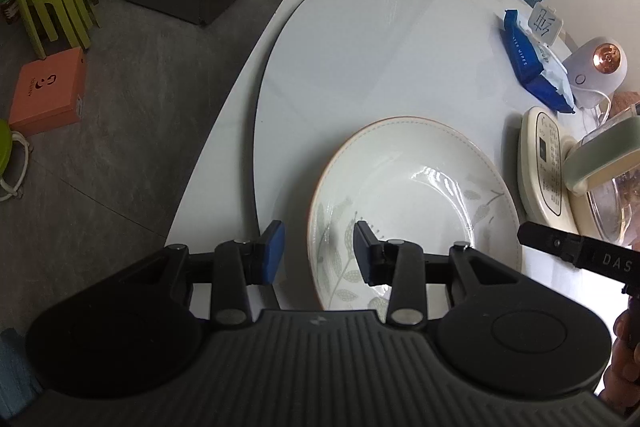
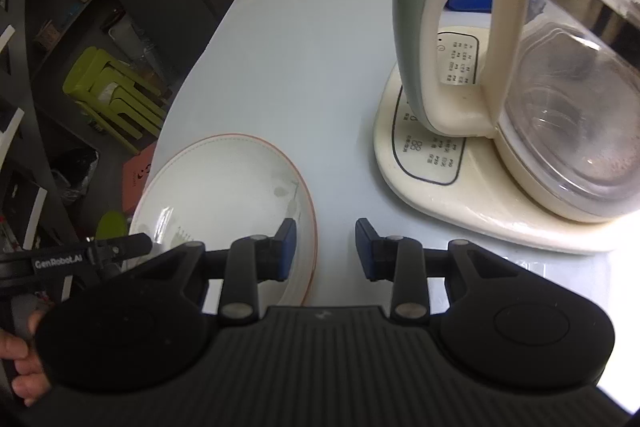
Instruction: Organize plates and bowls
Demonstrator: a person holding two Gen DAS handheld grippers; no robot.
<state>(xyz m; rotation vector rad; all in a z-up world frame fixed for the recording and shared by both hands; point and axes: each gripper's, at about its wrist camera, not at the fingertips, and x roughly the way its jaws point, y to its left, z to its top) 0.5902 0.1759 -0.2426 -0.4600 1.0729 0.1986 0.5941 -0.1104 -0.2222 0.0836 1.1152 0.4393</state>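
Tabletop beyond plate is bare — free room there. Right side blocked: kettle w/ base, wipes pack — tight gap btwn plate & kettle.

The left gripper tilts steeply downward, its blue-padded jaws apart astride the near left rim of the plate, not touching it. The right gripper, equally tilted, stands parted astride the plate's right rim.

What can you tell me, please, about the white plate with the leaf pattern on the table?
The white glazed ceramic plate with an orange rim line and grey-green leaf pattern is deep, empty and glossy, lying flat near the edge of the pale round table, left of the cream kettle base. Both tongs straddle its rim with pads apart, seemingly not touching.
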